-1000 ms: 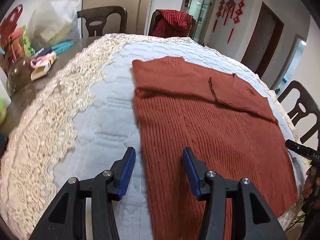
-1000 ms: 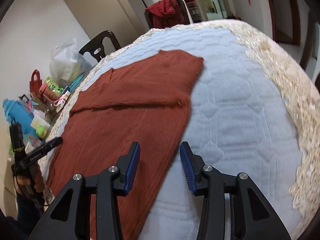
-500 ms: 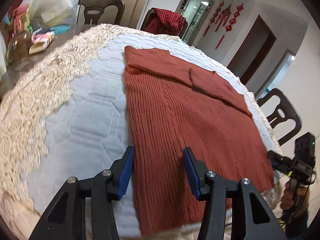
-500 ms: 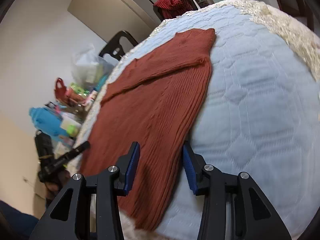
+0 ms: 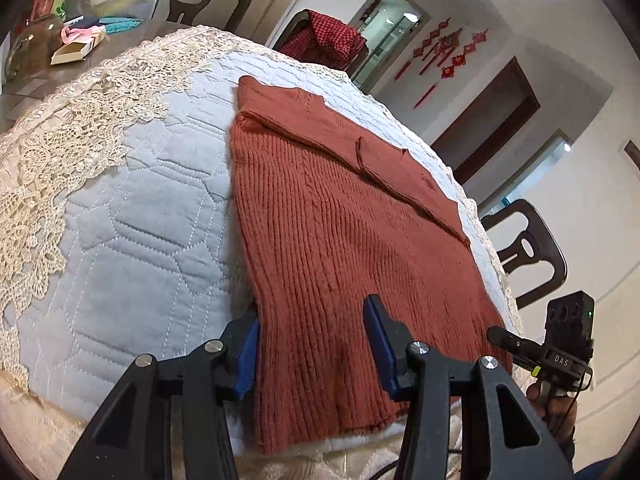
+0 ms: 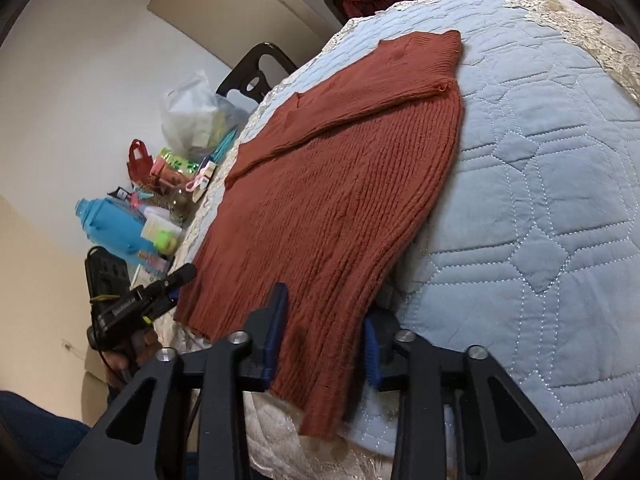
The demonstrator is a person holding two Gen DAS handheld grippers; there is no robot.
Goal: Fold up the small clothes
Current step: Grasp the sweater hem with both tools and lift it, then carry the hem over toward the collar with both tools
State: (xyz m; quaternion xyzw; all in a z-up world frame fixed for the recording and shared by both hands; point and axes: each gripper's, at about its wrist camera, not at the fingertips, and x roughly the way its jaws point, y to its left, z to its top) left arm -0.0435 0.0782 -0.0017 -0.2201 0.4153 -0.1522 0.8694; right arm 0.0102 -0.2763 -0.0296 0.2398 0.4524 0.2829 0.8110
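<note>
A rust-red knitted sweater [image 5: 340,220] lies flat on the quilted light-blue cloth [image 5: 140,220], its sleeves folded across the far end. My left gripper [image 5: 312,312] straddles the near left hem corner. One blue pad is at the sweater's side edge and the other rests on the knit; the jaws are closing a little, still wide apart. In the right wrist view the sweater [image 6: 340,184] has its near right hem corner between the jaws of my right gripper [image 6: 326,308]. These jaws are closing, and the fabric is not pinched.
Lace trim [image 5: 52,168] borders the cloth. Dark chairs [image 5: 532,248] stand around the table, one draped with a red checked garment [image 5: 324,40]. A plastic bag [image 6: 196,120], a blue bottle [image 6: 112,224] and small boxes crowd the table's left end. The table edge is right under both grippers.
Both grippers came in low to the sweater's near hem corners, one on each side. The right jaws narrowed around their corner. The left jaws barely changed.
</note>
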